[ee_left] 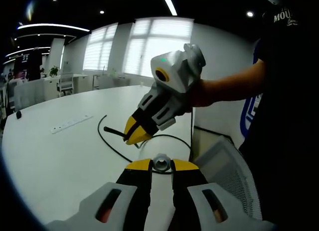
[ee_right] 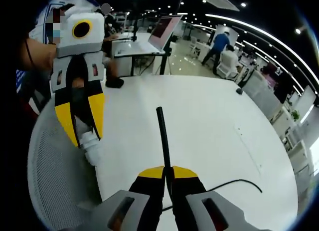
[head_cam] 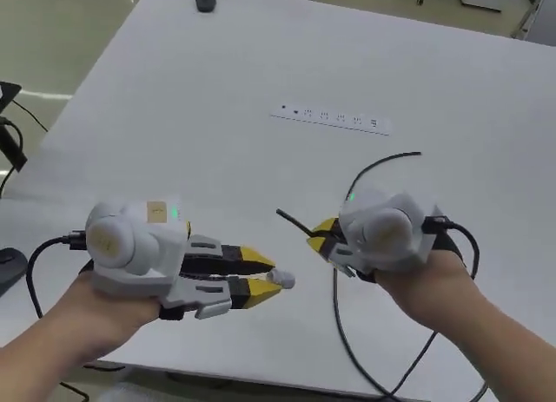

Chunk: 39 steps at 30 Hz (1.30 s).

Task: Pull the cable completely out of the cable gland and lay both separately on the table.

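cable gland half hidden, power strip blurry

Long white ceiling strip lights wash the matte white tabletop evenly, leaving only faint, soft shadows. The tall blinded windows blow out to glare. Both gripper views bow at their edges; the thin black cable looks crisp up close.

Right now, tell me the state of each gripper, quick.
Left gripper: shut on the cable gland.
Right gripper: shut on the cable, whose free end is out of the gland.
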### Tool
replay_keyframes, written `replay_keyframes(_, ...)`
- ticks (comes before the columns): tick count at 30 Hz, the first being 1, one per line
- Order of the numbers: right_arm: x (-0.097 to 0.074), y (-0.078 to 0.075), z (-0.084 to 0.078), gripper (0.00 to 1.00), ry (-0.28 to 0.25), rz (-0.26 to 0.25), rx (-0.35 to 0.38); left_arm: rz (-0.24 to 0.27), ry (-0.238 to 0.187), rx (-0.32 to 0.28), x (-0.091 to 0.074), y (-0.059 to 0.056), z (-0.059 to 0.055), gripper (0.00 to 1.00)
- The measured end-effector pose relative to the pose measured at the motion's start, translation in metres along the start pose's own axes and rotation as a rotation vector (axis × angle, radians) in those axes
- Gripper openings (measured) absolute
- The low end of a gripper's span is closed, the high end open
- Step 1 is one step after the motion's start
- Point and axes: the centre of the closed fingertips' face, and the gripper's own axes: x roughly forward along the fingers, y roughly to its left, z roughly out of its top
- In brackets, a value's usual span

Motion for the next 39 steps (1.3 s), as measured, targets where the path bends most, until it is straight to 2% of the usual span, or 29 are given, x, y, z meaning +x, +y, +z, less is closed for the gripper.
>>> replay_keyframes(3,0.011,0.001,0.013,0.0,-0.002,0.016,-0.026,0.017,-0.002,-0.007,-0.004,0.004,-0.007,0.15)
replay_keyframes(10,0.044,0.013,0.051,0.0,-0.002,0.076,-0.123,0.07,-0.018,-0.043,-0.018,0.019,-0.025,0.15)
replay_keyframes(17,0.072,0.028,0.083,0.0,-0.023,0.128,-0.169,0.109,-0.028,-0.091,-0.032,0.029,-0.043,0.15)
replay_keyframes(20,0.083,0.032,0.088,0.0,-0.016,0.149,-0.197,0.124,-0.011,-0.096,-0.035,0.032,-0.054,0.15)
replay_keyframes(23,0.094,0.035,0.095,0.0,-0.014,0.16,-0.216,0.135,-0.012,-0.103,-0.038,0.035,-0.06,0.15)
replay_keyframes(30,0.118,0.044,0.113,0.0,-0.022,0.198,-0.224,0.178,0.001,-0.137,-0.041,0.055,-0.083,0.15)
replay_keyframes(36,0.144,0.055,0.106,0.0,0.017,0.25,-0.209,0.206,0.004,-0.154,-0.04,0.071,-0.097,0.15)
replay_keyframes(37,0.148,0.057,0.105,0.0,0.024,0.262,-0.191,0.211,0.012,-0.16,-0.04,0.074,-0.102,0.15)
replay_keyframes(38,0.152,0.064,0.104,0.0,0.029,0.296,-0.138,0.217,0.014,-0.162,-0.04,0.076,-0.105,0.15)
replay_keyframes(39,0.157,0.064,0.103,0.0,0.026,0.298,-0.144,0.228,0.016,-0.164,-0.041,0.08,-0.109,0.16)
